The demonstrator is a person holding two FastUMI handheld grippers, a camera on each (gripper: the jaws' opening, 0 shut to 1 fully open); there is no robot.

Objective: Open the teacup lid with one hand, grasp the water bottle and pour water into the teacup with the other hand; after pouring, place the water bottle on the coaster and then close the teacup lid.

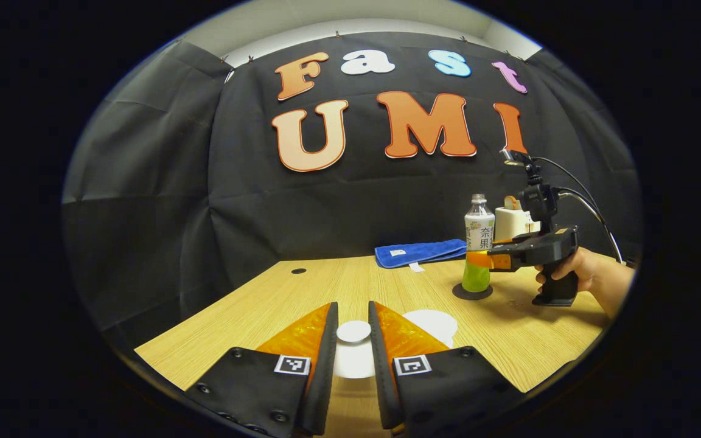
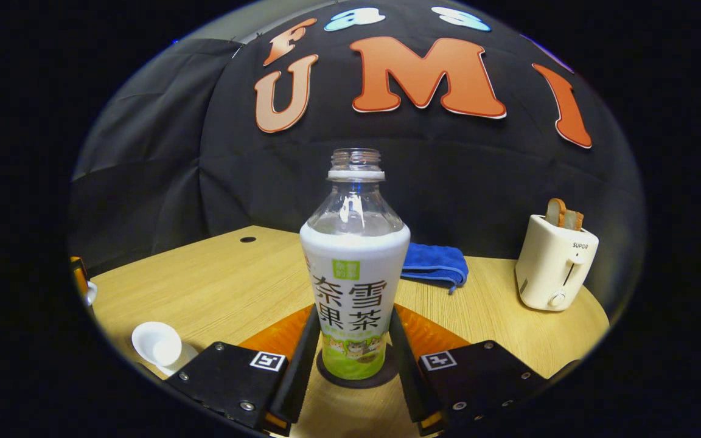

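The pale wood-grain table [image 1: 302, 292] runs out of sight at its near and side edges in both views. On it, toward the back, a folded blue cloth [image 2: 435, 264] lies partly hidden behind the clear plastic water bottle with a white and green label [image 2: 353, 286], and a cream toaster with slices of toast in its slot [image 2: 554, 261] stands well apart to the bottle's right. The bottle stands upright and uncapped on the dark round coaster [image 2: 326, 374], most of which is covered by the bottle's base. In the right gripper view the right gripper [image 2: 353, 340] has a finger on each side of the bottle's lower label, right up against it; whether both press on it cannot be told. From the left gripper view, a hand [image 1: 588, 274] holds that gripper's pistol grip level, fingers reaching sideways to the bottle. The left gripper [image 1: 353, 331] points down toward the table with its fingers narrowly parted around a small white round lid knob [image 1: 353, 330]; contact there is hard to make out, and the white teacup [image 1: 356, 362] below is mostly hidden between the fingers. A white saucer [image 1: 432, 322] peeks out behind the right finger. In the right gripper view this white ware [image 2: 156, 344] is cut off at the lower left.
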